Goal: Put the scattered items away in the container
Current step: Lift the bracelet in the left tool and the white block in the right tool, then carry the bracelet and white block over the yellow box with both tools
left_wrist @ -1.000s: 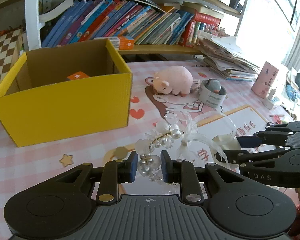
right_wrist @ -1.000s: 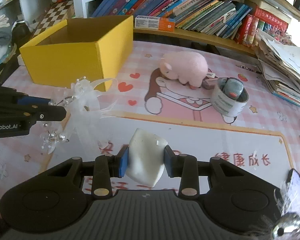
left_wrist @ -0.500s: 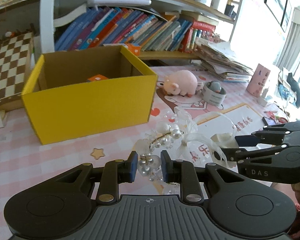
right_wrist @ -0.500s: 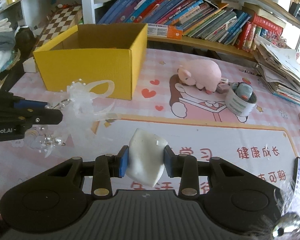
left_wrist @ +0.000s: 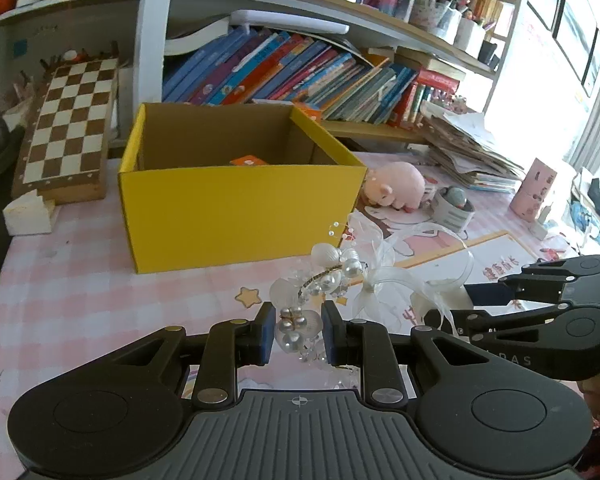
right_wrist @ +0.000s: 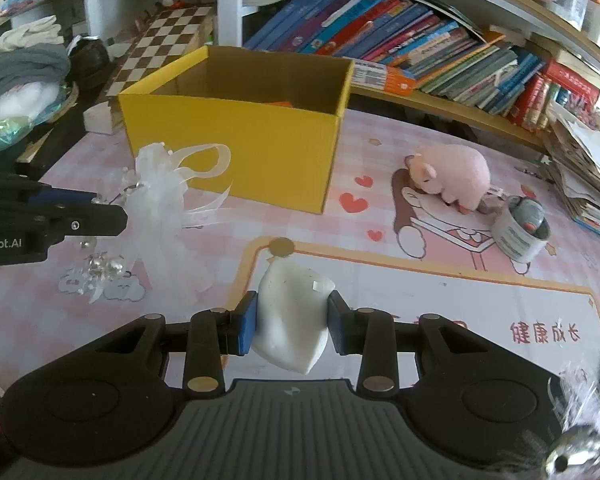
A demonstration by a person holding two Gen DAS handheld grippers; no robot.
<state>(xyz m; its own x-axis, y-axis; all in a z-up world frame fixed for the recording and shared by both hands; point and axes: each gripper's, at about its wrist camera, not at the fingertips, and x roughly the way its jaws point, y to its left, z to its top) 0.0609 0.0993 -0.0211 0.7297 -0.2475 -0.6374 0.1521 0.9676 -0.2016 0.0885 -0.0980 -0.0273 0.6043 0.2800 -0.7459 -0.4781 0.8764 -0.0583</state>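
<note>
Left gripper (left_wrist: 294,334) pinches pearl ribbon corsage (left_wrist: 340,276); right gripper (right_wrist: 292,322) pinches white pouch (right_wrist: 294,316). Both held above table. Yellow box (left_wrist: 236,204) lies far, slightly left; left gripper nearer it.

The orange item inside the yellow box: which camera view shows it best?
The left wrist view: it looks down over the front wall of the yellow box, so the top of the orange item shows on the floor. The right wrist view shows only a thin orange sliver above the rim.
</note>
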